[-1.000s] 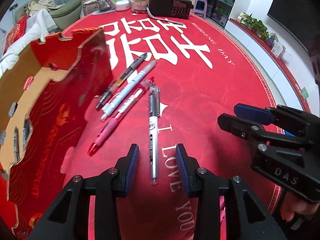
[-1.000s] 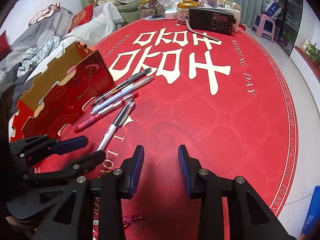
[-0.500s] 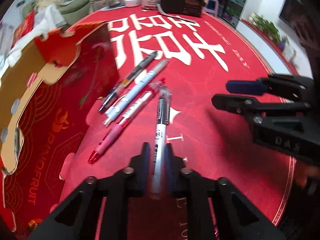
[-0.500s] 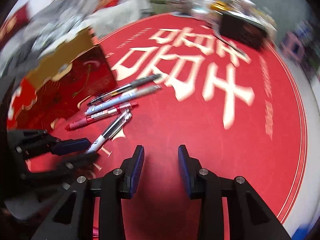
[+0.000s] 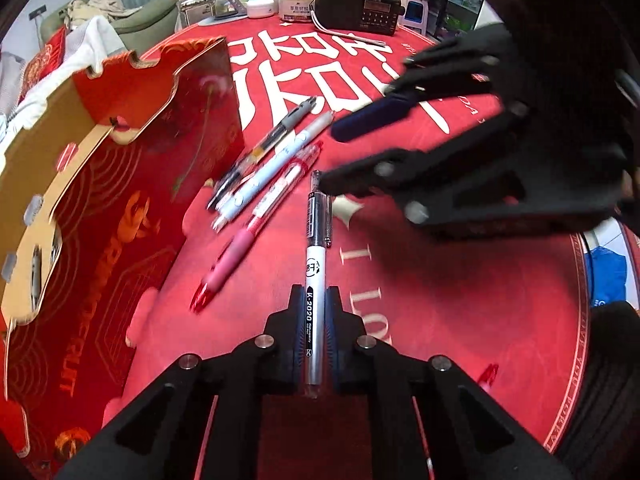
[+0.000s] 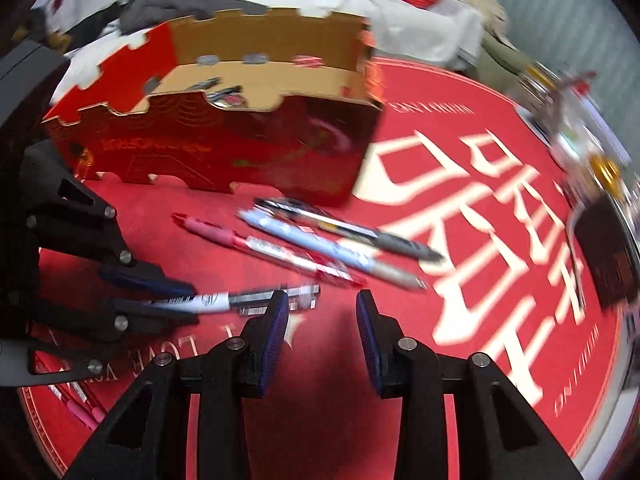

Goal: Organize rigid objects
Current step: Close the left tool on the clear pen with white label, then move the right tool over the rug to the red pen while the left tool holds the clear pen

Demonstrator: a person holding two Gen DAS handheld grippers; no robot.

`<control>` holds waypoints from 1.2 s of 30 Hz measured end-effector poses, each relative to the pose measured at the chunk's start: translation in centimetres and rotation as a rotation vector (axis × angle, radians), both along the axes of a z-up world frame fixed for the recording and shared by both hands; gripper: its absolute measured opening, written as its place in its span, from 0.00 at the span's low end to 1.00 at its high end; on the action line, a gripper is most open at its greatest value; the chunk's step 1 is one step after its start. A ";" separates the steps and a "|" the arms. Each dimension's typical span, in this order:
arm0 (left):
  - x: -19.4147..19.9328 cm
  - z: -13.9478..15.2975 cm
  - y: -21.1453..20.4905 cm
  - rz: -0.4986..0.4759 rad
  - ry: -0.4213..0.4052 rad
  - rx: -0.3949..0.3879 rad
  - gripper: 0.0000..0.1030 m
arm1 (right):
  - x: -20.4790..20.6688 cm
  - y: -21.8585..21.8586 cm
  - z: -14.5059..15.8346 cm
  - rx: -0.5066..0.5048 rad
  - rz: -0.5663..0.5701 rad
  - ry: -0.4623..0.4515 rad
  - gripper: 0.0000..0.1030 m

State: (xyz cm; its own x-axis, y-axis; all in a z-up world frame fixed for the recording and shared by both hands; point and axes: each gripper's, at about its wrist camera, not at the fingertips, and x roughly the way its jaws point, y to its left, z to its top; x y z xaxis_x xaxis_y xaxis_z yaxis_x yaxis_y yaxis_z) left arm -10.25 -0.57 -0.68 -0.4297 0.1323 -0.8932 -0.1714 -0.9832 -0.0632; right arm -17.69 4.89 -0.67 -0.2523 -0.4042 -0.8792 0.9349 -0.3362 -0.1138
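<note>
Red cloth with big white letters covers our round counter [image 5: 460, 288]. We hold the left hand-held gripper [image 5: 314, 340] clenched tight on a white pen [image 5: 316, 264] with a clear cap. Its blue pads press on the lower part of the pen, and the rest of the pen points away from us over the red cloth. We cannot tell if the pen is lifted or still lying on the cloth.

Our right hand-held gripper [image 6: 322, 332] has its two fingers apart with nothing between them. It hangs over the cloth, just beside the capped end of the white pen, and it looks blurry.

Three more pens lie side by side on the cloth, close to the white one: a pink and red pen [image 5: 256, 228], a pale blue pen [image 5: 276, 168] and a black and grey pen [image 5: 272, 140]. Next to them stands a red cardboard box [image 5: 112, 208] with a brown inside and an open top. A black radio [image 5: 358, 6] and some jars sit at the far edge of the counter.
</note>
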 end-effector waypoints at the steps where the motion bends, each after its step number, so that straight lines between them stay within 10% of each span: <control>1: 0.4 0.1 -0.2 -0.001 -0.004 0.008 0.10 | -0.1 -0.3 -0.1 -0.003 0.010 -0.006 0.35; 7: 2.0 0.2 -1.1 -0.016 -0.043 0.019 0.11 | 0.3 -1.7 -1.0 0.014 0.103 -0.067 0.60; 18: 3.7 0.4 -2.6 0.006 -0.067 0.075 0.17 | 1.9 -2.7 0.1 0.058 0.170 -0.103 0.60; 31: 4.7 0.5 -1.8 -0.023 -0.030 0.018 0.17 | -1.2 -1.6 -1.2 -0.081 -0.665 -0.293 0.62; 36: 5.2 0.5 -1.9 -0.021 -0.021 0.026 0.17 | -0.3 -4.2 -2.0 0.025 -0.749 -0.153 0.62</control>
